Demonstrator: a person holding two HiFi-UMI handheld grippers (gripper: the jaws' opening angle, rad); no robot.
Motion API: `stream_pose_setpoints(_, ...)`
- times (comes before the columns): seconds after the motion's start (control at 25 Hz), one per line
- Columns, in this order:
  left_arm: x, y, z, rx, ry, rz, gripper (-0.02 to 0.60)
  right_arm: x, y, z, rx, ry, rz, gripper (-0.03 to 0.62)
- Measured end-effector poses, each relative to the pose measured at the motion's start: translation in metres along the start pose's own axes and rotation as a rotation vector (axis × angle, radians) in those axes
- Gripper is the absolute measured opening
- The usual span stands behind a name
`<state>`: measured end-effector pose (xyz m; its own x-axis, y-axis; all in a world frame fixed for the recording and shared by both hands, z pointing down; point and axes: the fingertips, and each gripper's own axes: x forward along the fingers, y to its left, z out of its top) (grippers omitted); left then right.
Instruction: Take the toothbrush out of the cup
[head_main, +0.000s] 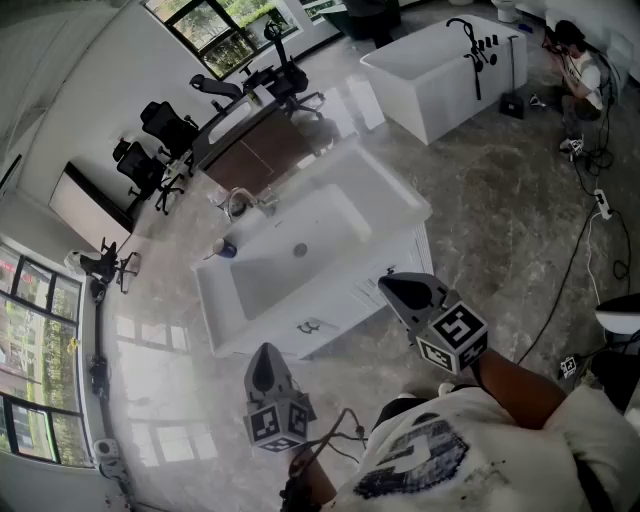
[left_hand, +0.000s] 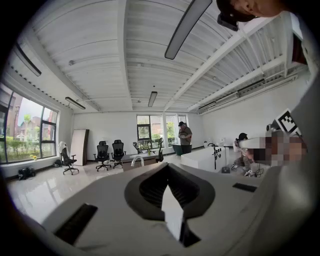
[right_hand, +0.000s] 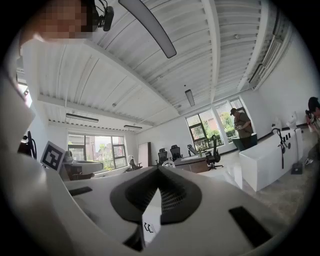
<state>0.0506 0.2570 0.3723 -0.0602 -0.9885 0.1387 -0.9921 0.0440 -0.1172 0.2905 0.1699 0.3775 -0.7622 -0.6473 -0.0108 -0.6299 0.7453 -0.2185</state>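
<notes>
A small blue and white cup stands on the white sink unit, left of the basin and near the faucet. It is too small to make out a toothbrush in it. My left gripper is held low near my body, well short of the sink unit's front, with its jaws together and nothing between them. My right gripper hovers over the unit's front right corner, also shut and empty. Both gripper views look level across the room, with the left gripper and the right gripper closed; neither shows the cup.
A white bathtub stands at the back right. A person crouches by cables on the floor at the right. A desk and office chairs lie behind the sink. Another person stands by the windows.
</notes>
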Motion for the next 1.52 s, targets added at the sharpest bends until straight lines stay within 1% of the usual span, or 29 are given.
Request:
stream_pose_setpoints(0.12, 0.012, 0.013, -0.001, 0.007, 0.008, 0.003, 0.008, 0.018, 0.000, -0.006, 0.004, 0.012, 0.016, 0.003)
stream_pose_setpoints(0.2, 0.025, 0.027, -0.004, -0.001, 0.002, 0.012, 0.008, 0.035, -0.002, -0.010, 0.000, 0.014, 0.020, 0.003)
stream_pose_setpoints(0.4, 0.079, 0.079, -0.017, -0.021, -0.004, 0.024, 0.008, 0.104, -0.009, -0.022, -0.007, 0.026, 0.019, 0.003)
stream_pose_setpoints(0.52, 0.125, 0.120, -0.027, -0.025, 0.001, 0.011, 0.008, 0.164, -0.012, -0.032, 0.001, 0.048, 0.011, 0.003)
stream_pose_setpoints(0.64, 0.175, 0.172, -0.033, -0.016, 0.015, 0.005, 0.008, 0.234, -0.012, -0.037, -0.007, 0.074, 0.009, 0.003)
stream_pose_setpoints(0.8, 0.237, 0.245, -0.026, -0.026, 0.009, -0.011, 0.008, 0.324, -0.014, -0.027, -0.028, 0.079, -0.015, 0.003)
stream_pose_setpoints(0.92, 0.268, 0.283, -0.030, -0.051, 0.014, -0.017, 0.008, 0.370, -0.013, -0.023, -0.035, 0.091, -0.028, 0.003)
stream_pose_setpoints(1.0, 0.283, 0.296, -0.040, -0.088, 0.033, -0.021, 0.008, 0.391, -0.013, -0.028, -0.027, 0.114, -0.026, 0.003)
stream_pose_setpoints(1.12, 0.301, 0.304, -0.058, -0.143, 0.046, -0.028, 0.006, 0.410, -0.020, -0.042, -0.010, 0.146, -0.038, 0.003)
stream_pose_setpoints(1.24, 0.319, 0.310, -0.068, -0.176, 0.056, -0.021, 0.008, 0.426, -0.026, -0.047, -0.007, 0.167, -0.031, 0.003)
stream_pose_setpoints(1.4, 0.340, 0.314, -0.092, -0.211, 0.118, 0.019, 0.009, 0.443, -0.039, -0.060, 0.015, 0.208, -0.007, 0.003)
stream_pose_setpoints(1.52, 0.353, 0.330, -0.126, -0.285, 0.160, 0.087, 0.009, 0.456, -0.043, -0.066, 0.020, 0.226, 0.014, 0.003)
